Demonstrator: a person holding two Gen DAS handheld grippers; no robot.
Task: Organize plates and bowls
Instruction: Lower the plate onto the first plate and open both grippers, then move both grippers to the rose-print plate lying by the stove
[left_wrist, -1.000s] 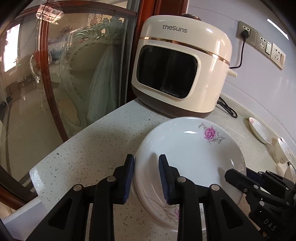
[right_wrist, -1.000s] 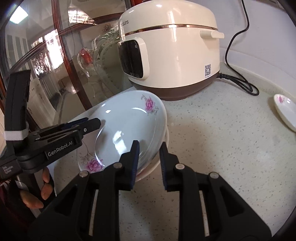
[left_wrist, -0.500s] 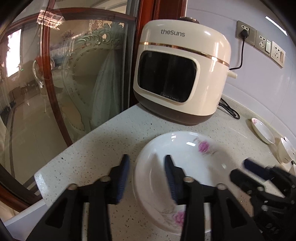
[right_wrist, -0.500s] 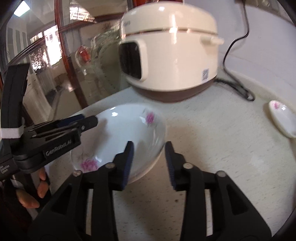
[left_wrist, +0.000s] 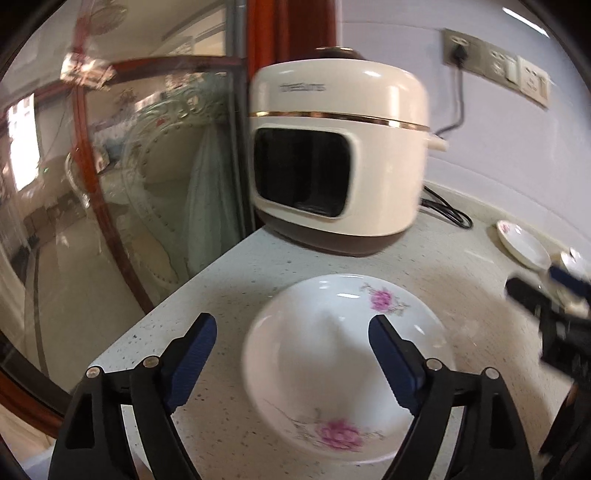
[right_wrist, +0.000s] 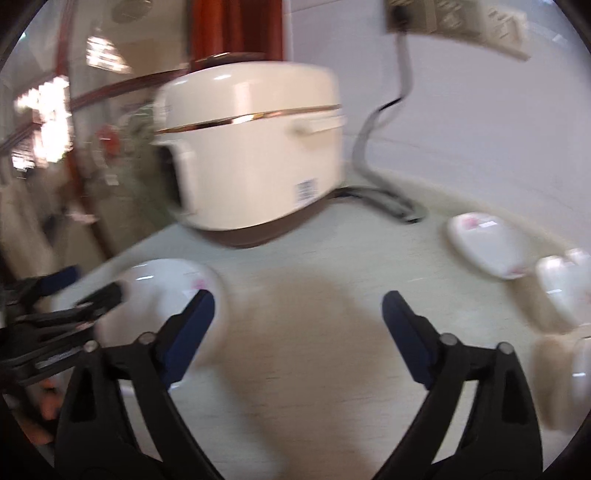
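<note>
A white deep plate (left_wrist: 343, 373) with pink flowers lies flat on the speckled counter (left_wrist: 229, 295). My left gripper (left_wrist: 291, 326) hovers over its near left rim, jaws opening wide, pads clear of the rim. My right gripper (right_wrist: 298, 301) is also opening, with only bare counter (right_wrist: 303, 332) between its fingers. In the blurred right wrist view that plate (right_wrist: 166, 288) sits to the left, with the left gripper (right_wrist: 74, 306) beside it. In the left wrist view the right gripper (left_wrist: 546, 299) shows at the right edge.
A cream rice cooker (left_wrist: 340, 155) stands at the back, its cord (left_wrist: 447, 214) trailing right. A small flowered plate (right_wrist: 487, 243) and white bowls (right_wrist: 561, 291) sit at the right. A glass door (left_wrist: 110, 184) borders the counter's left edge.
Both grippers opened and let go of the tilted plate, which now lies flat. Both have backed off and risen a little; the right one swung to the right, away from the plate.
</note>
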